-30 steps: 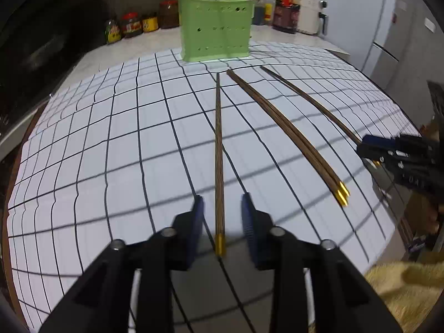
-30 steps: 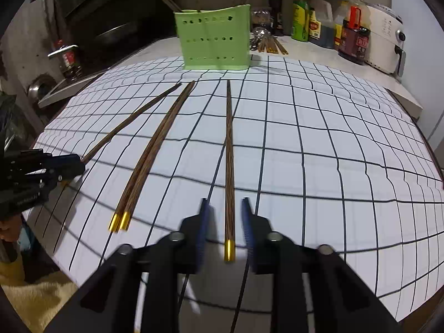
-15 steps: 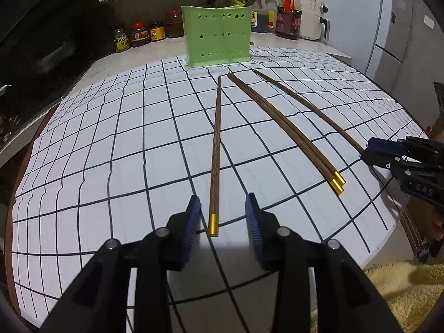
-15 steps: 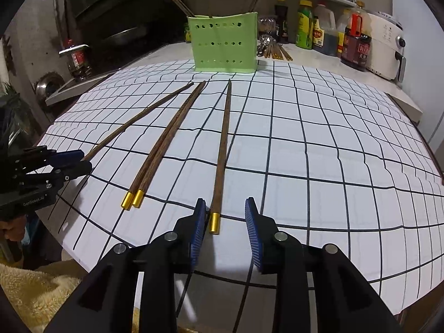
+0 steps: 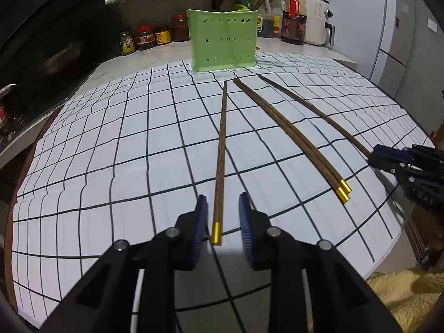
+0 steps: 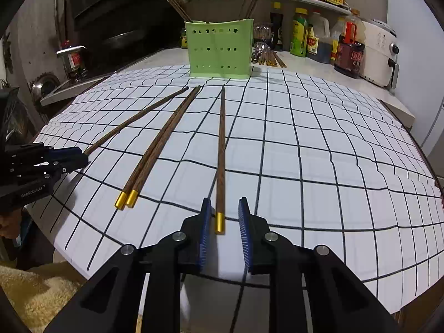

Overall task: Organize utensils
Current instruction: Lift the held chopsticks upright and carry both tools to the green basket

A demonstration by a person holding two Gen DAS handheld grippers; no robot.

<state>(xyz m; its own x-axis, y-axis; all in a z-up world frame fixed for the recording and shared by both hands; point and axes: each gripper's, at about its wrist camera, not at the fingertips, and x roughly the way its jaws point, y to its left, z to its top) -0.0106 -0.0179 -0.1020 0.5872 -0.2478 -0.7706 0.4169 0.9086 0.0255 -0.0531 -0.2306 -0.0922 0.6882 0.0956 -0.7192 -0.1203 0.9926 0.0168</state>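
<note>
Left wrist: had just narrowed the left claw point(image 5: 222, 219) round the gold-capped end of the leftmost chopstick point(image 5: 219, 161), flat on the gridded worktop point(image 5: 111, 166). Not pinching yet, with a gap showing either side of the cap. Spotted the green holder point(image 5: 224, 44) well beyond its tip. Better squeezed squarely just above the cap, then raised level to stop any roll.

Right wrist: likewise had just narrowed the right claw point(image 6: 222, 222) round the rightmost chopstick point(image 6: 221, 152), pads clear of it. Should have centred it first, since it sat nearer the left pad.
</note>
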